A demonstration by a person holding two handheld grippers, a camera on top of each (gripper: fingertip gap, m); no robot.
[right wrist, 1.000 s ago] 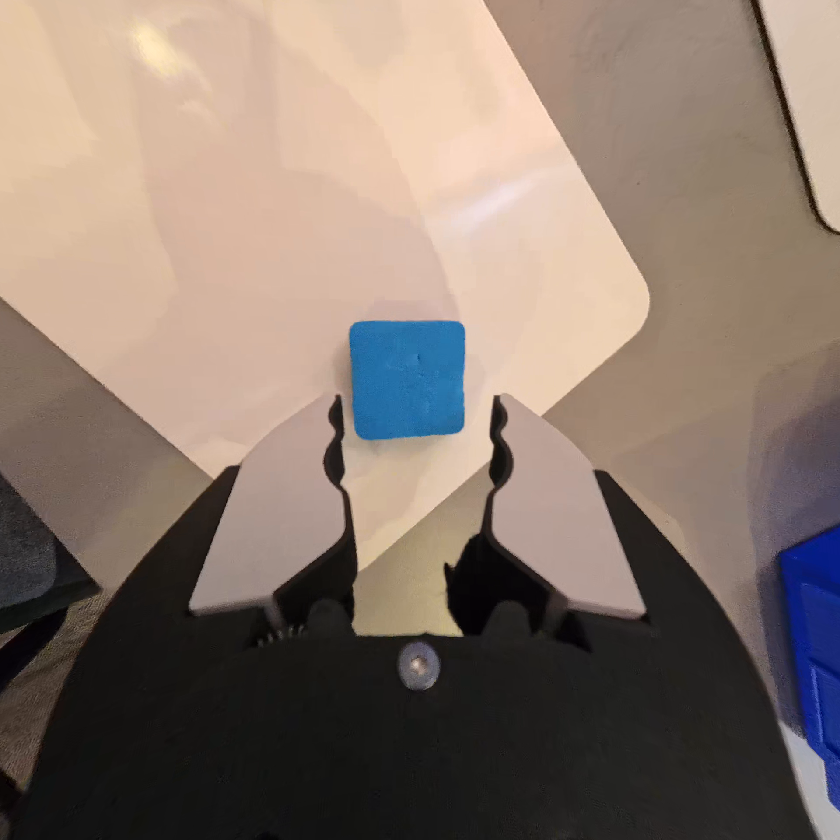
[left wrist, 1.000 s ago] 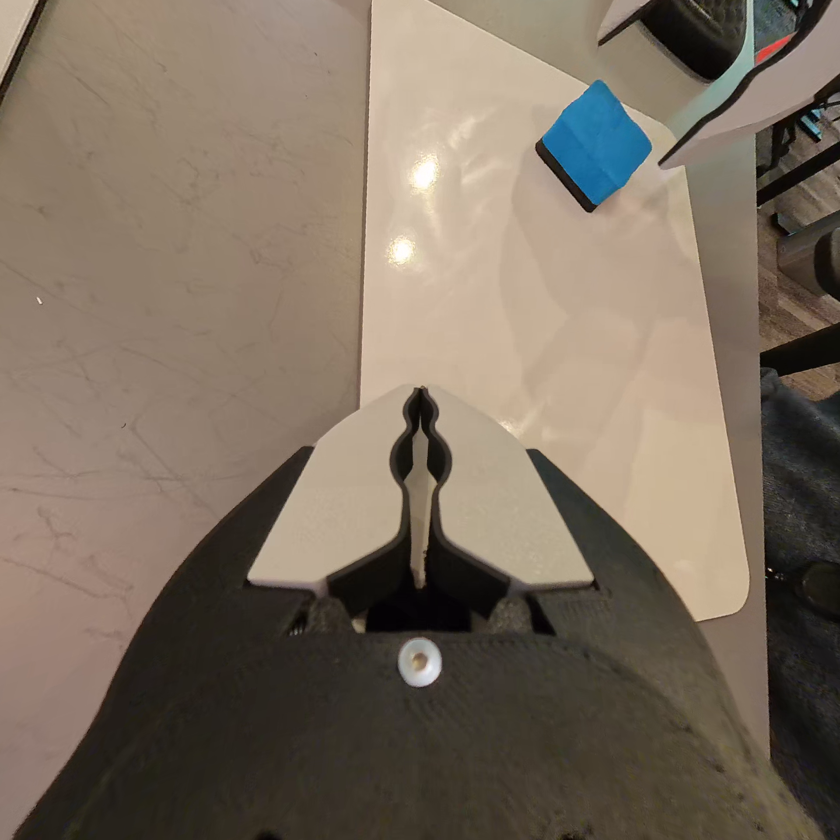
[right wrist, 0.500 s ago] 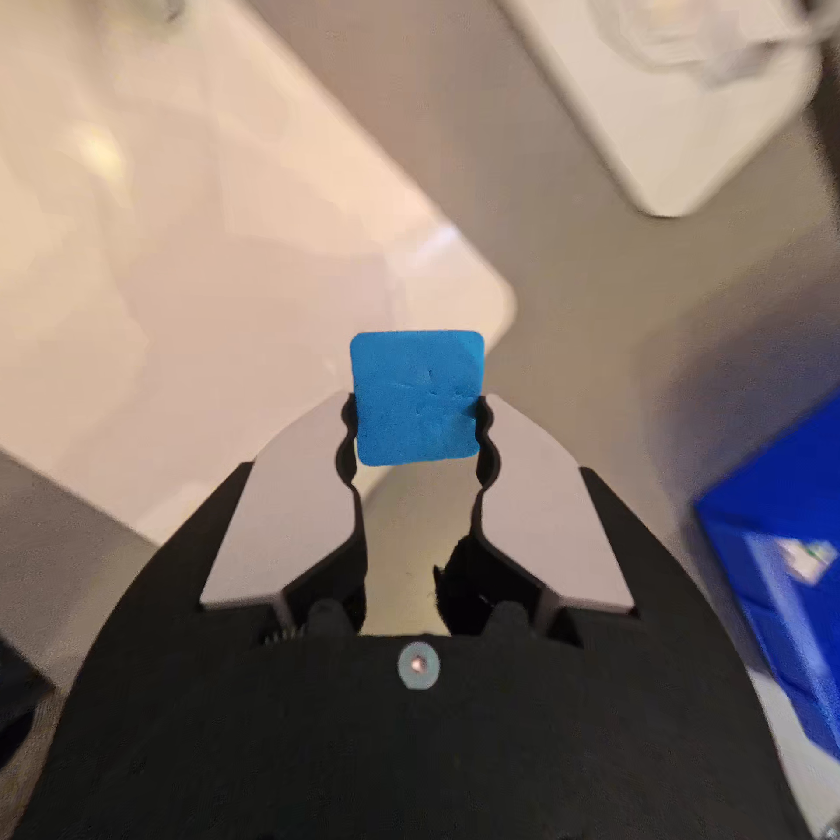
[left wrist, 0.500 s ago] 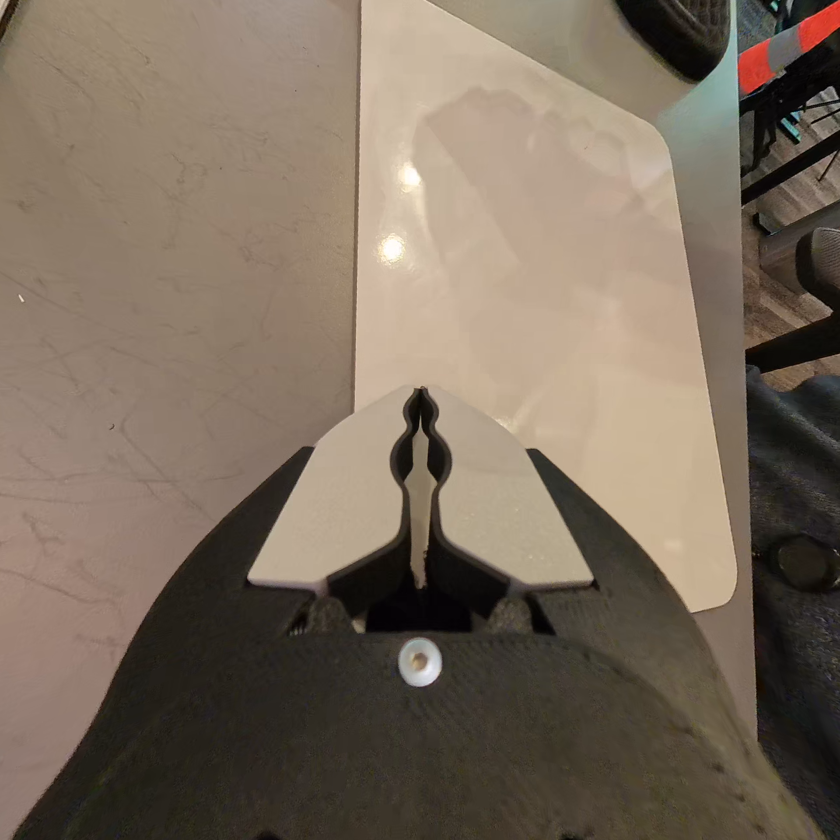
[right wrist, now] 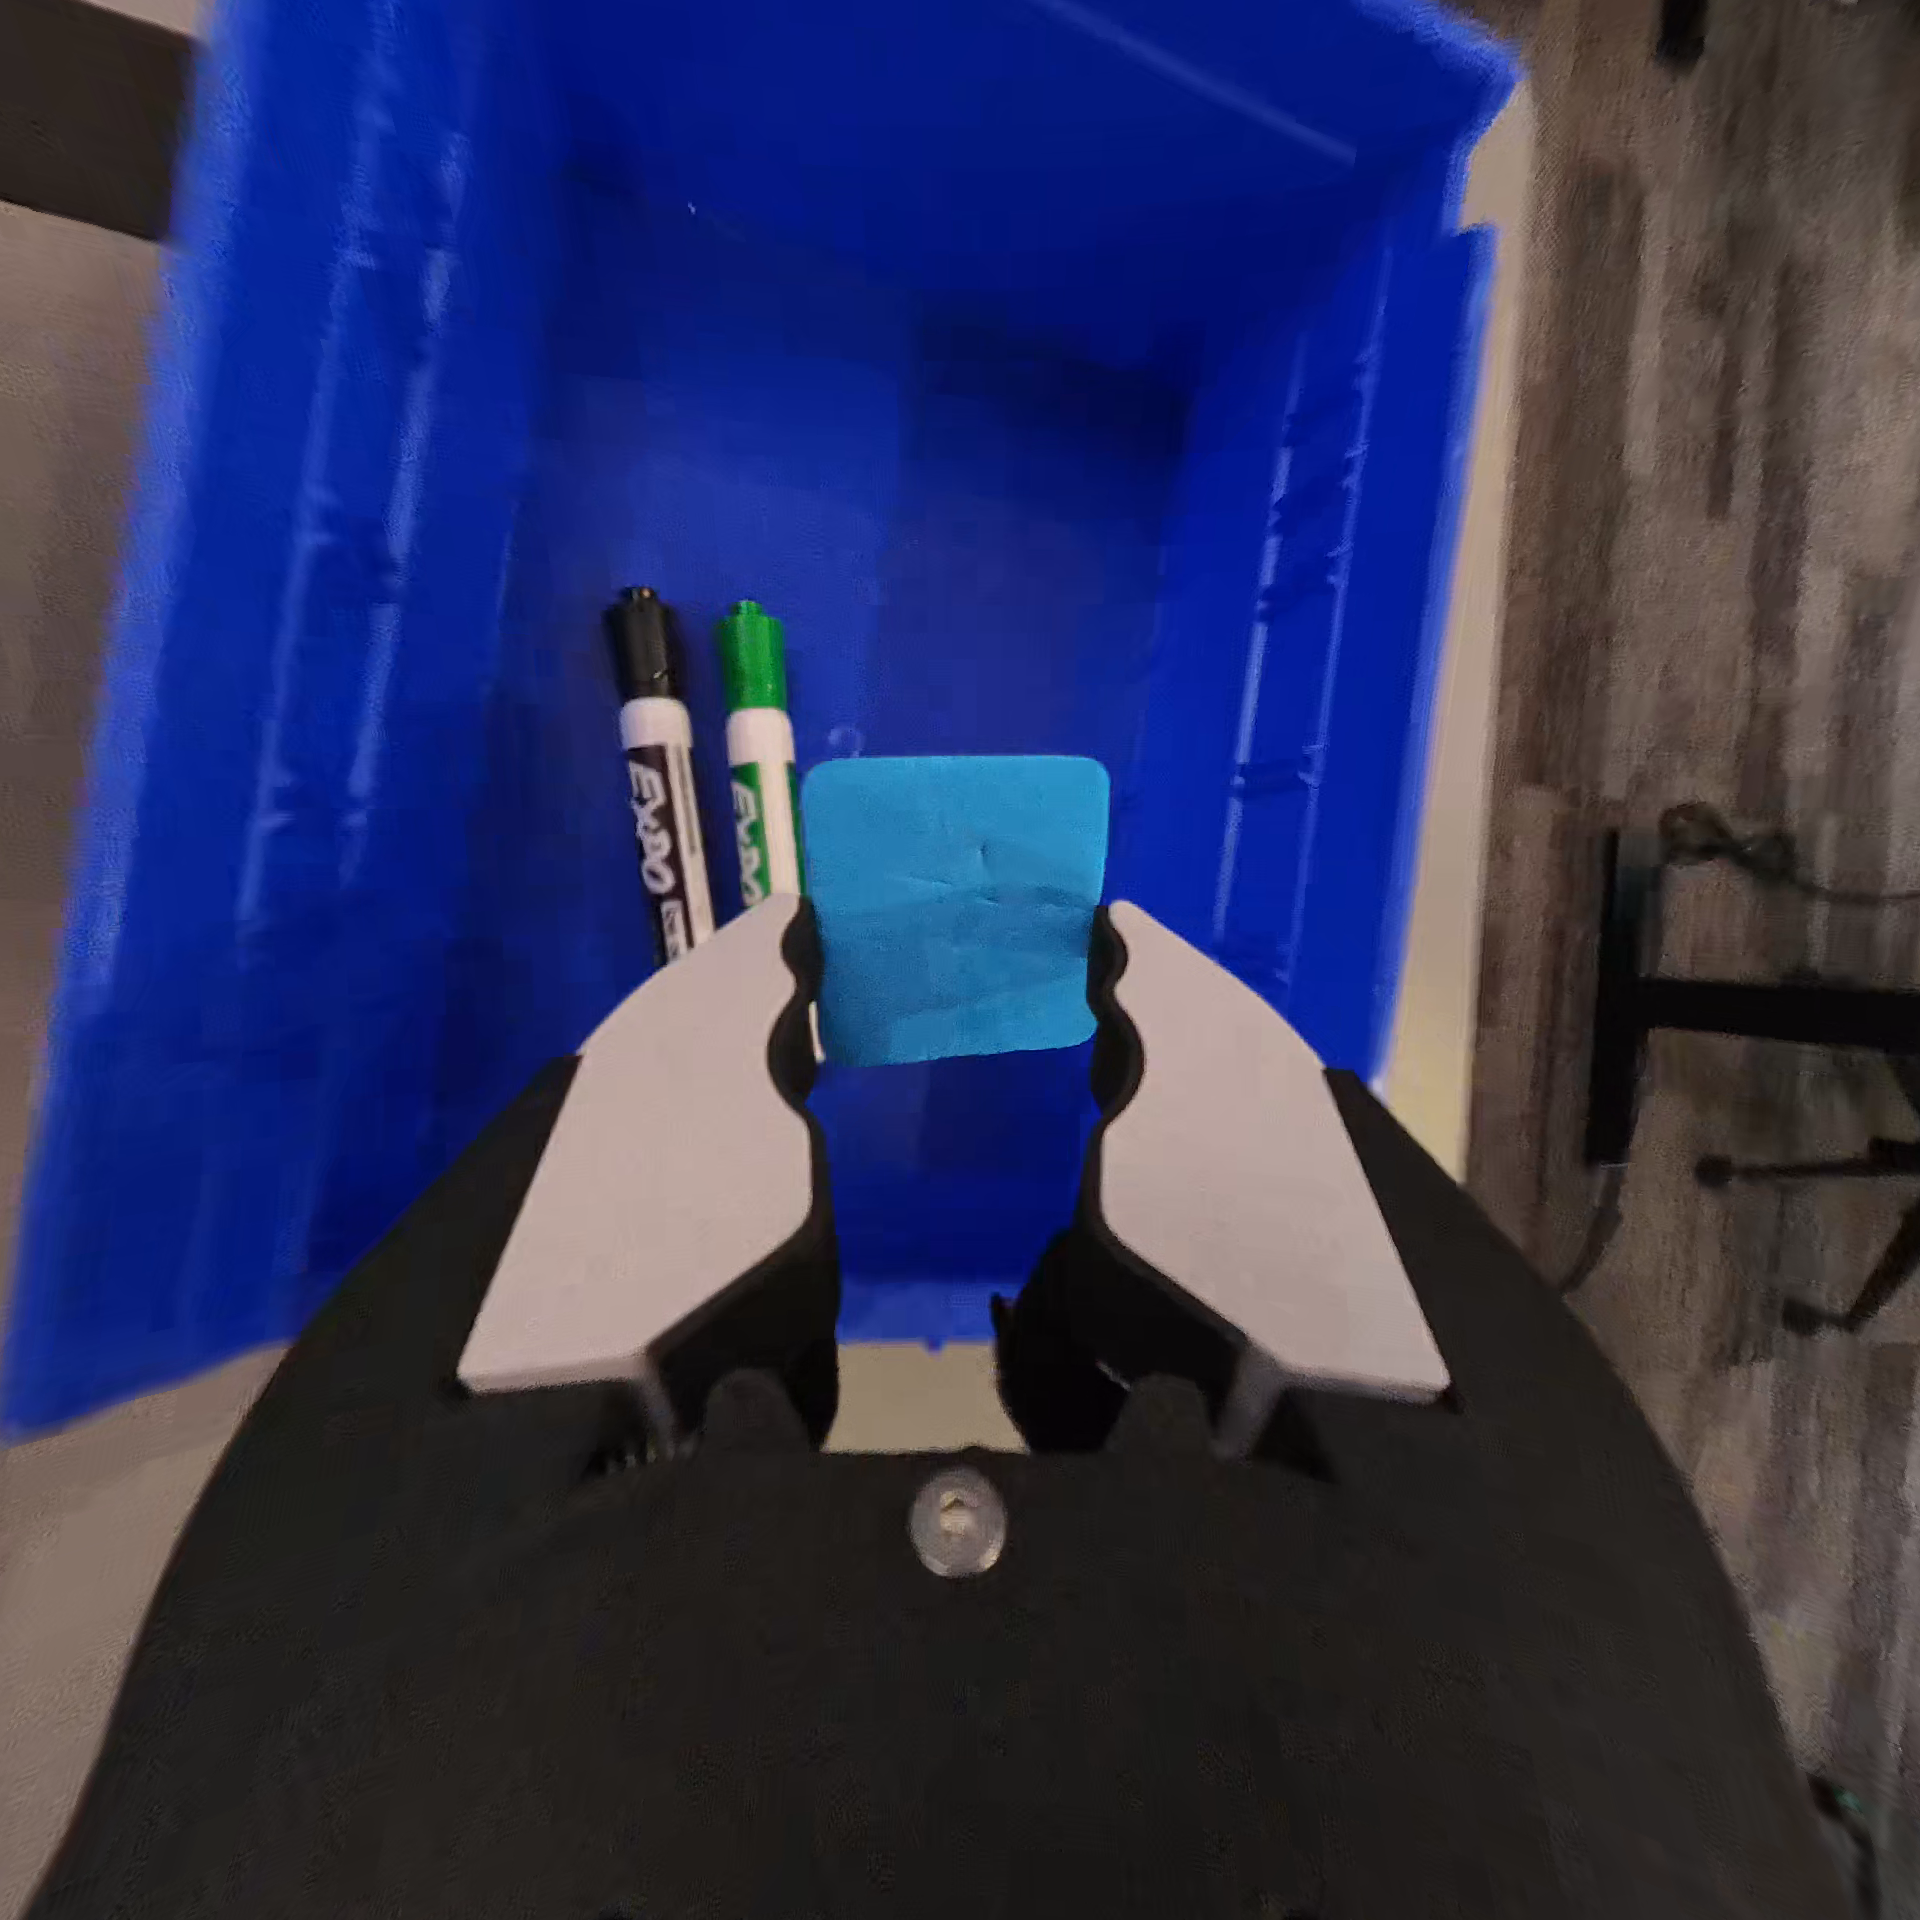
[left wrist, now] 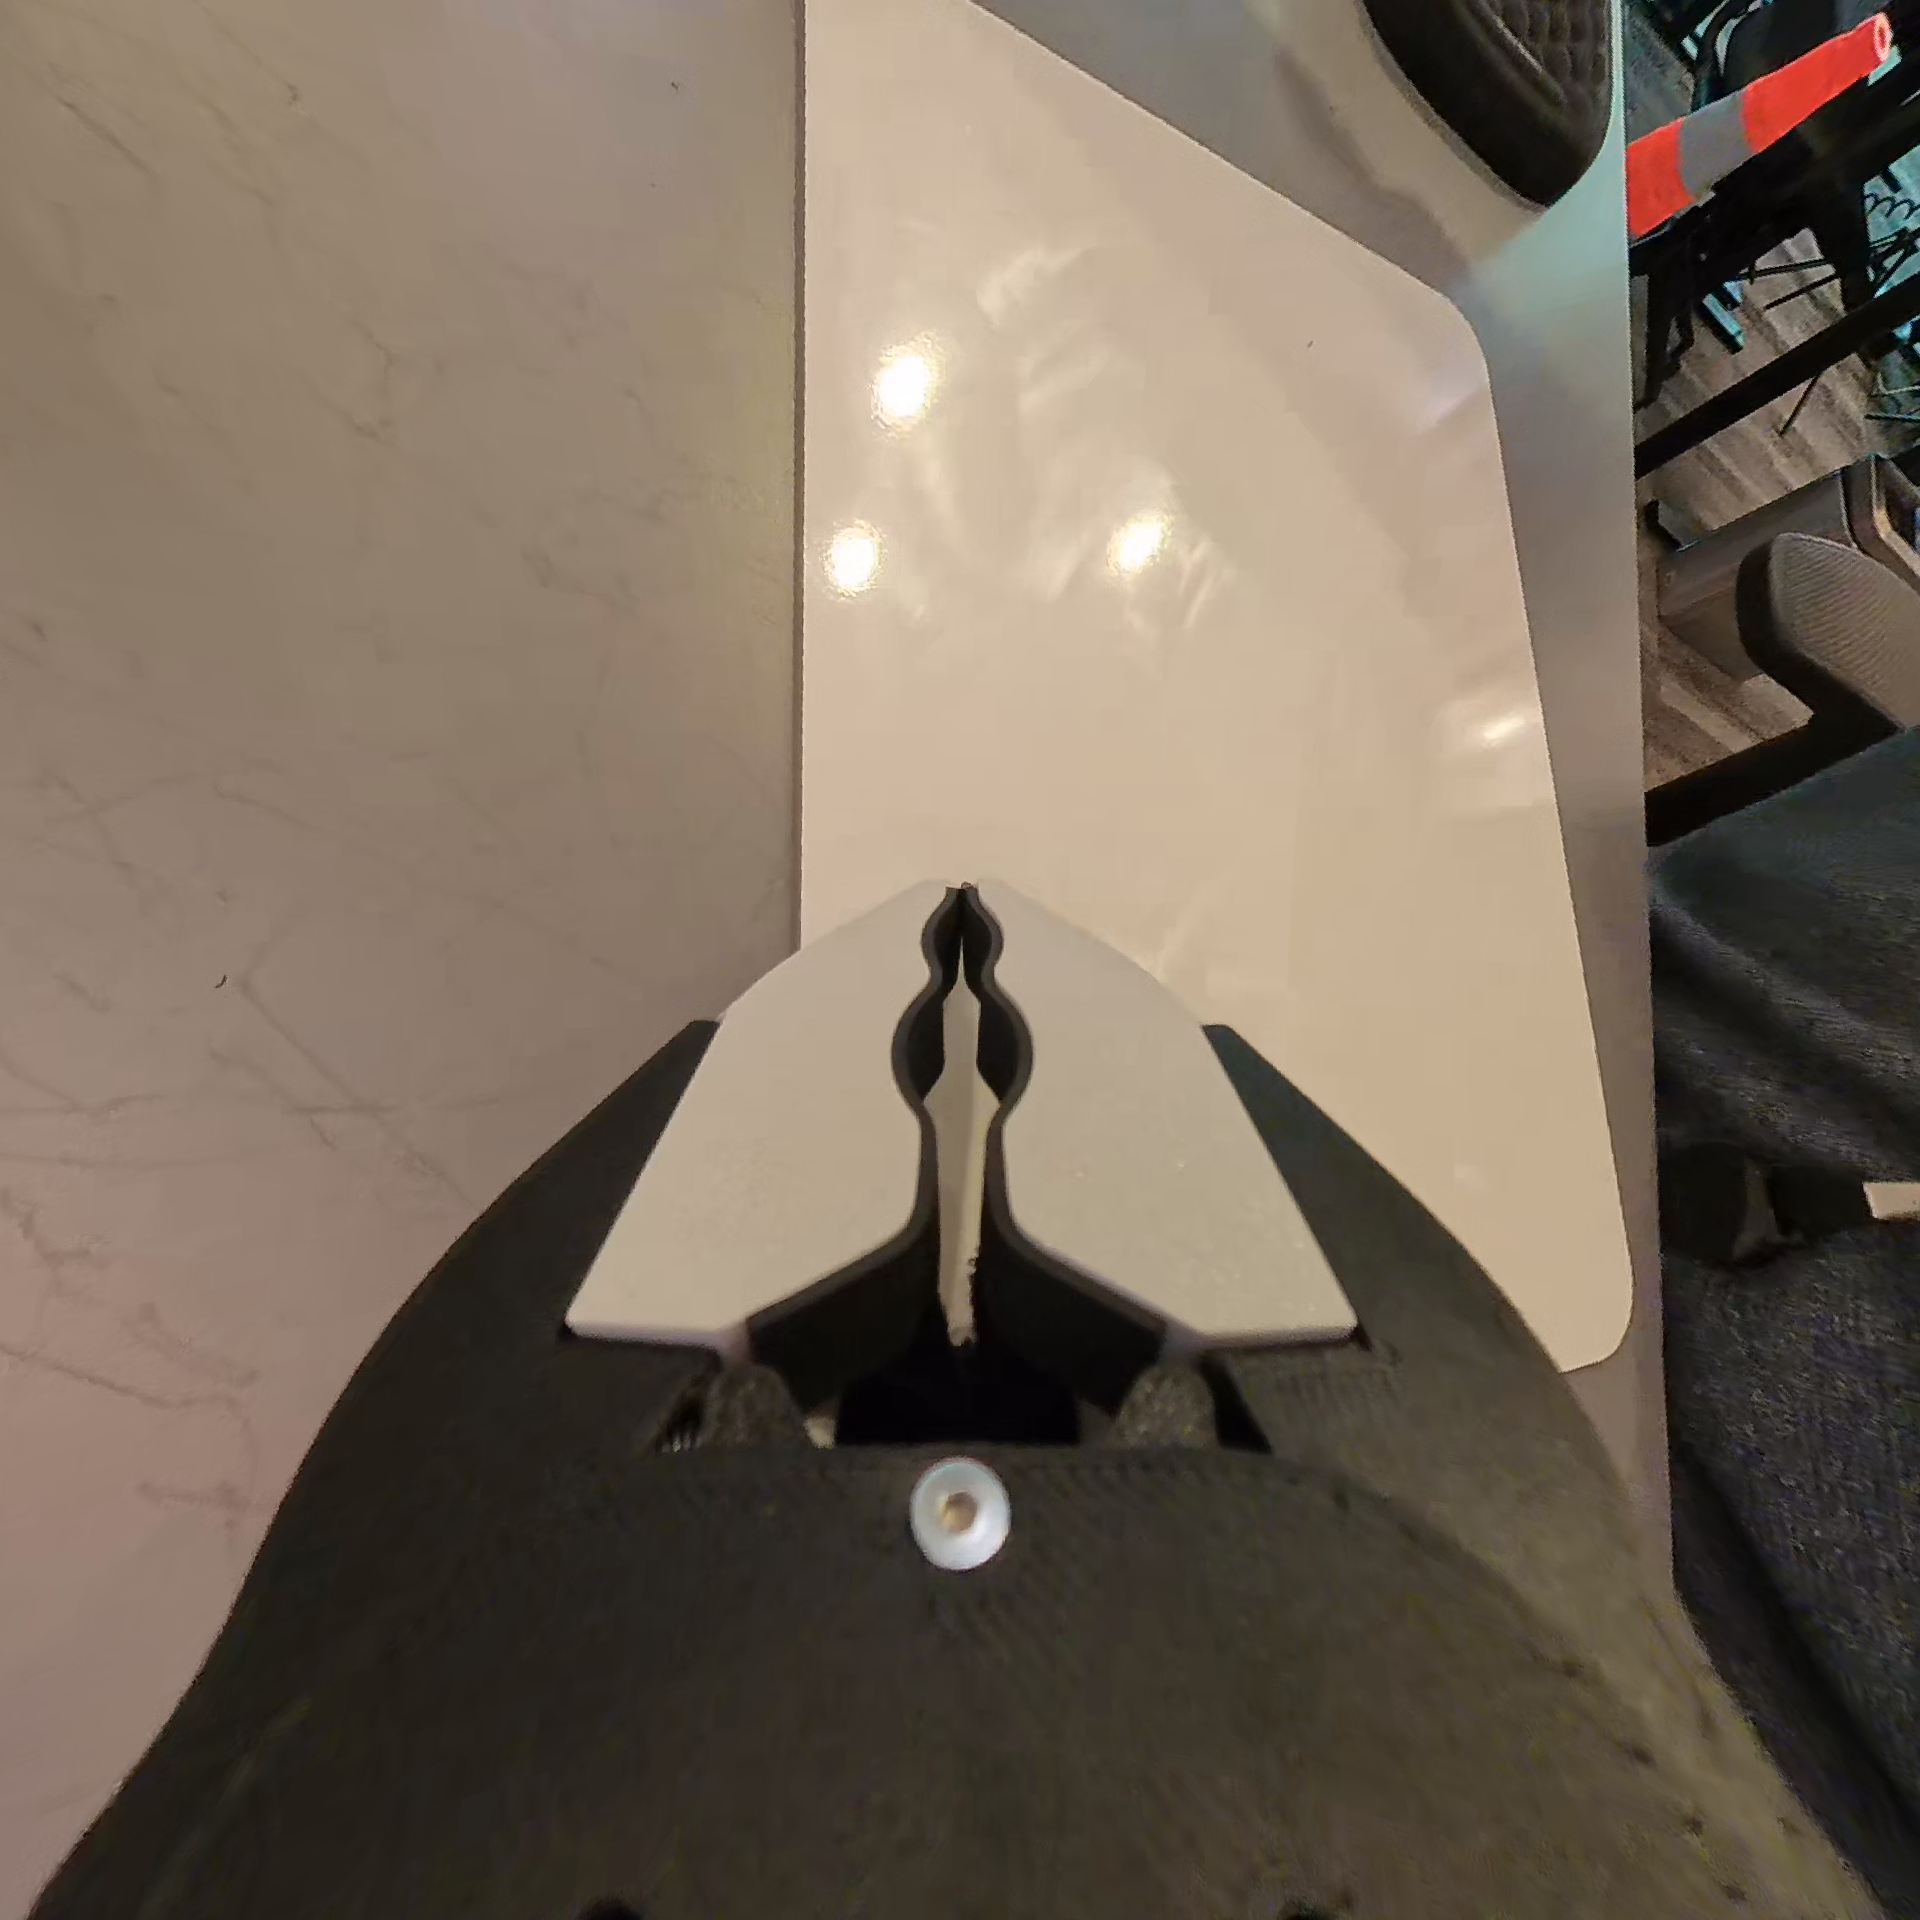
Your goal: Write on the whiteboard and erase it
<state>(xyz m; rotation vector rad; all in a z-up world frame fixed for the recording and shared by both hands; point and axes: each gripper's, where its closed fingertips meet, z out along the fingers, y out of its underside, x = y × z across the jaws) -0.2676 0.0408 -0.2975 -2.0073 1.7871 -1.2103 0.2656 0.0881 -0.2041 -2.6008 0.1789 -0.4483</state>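
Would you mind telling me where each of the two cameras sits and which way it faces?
Left wrist view: on the left gripper, looking down along its shut fingers at the whiteboard on the table.
Right wrist view: on the right gripper, looking into the blue bin holding two markers; its fingers clamp the blue eraser.
Shared: only the same style of gripper; no common object shows.

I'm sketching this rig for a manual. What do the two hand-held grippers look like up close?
Both match. The left hand-held gripper and right hand-held gripper each have a broad, textured matte-black body that widens toward the camera, one silver screw at its centre, and two flat pale-grey fingers tapering to points, with wavy black pads along their inner edges. No cables or sleeves show.
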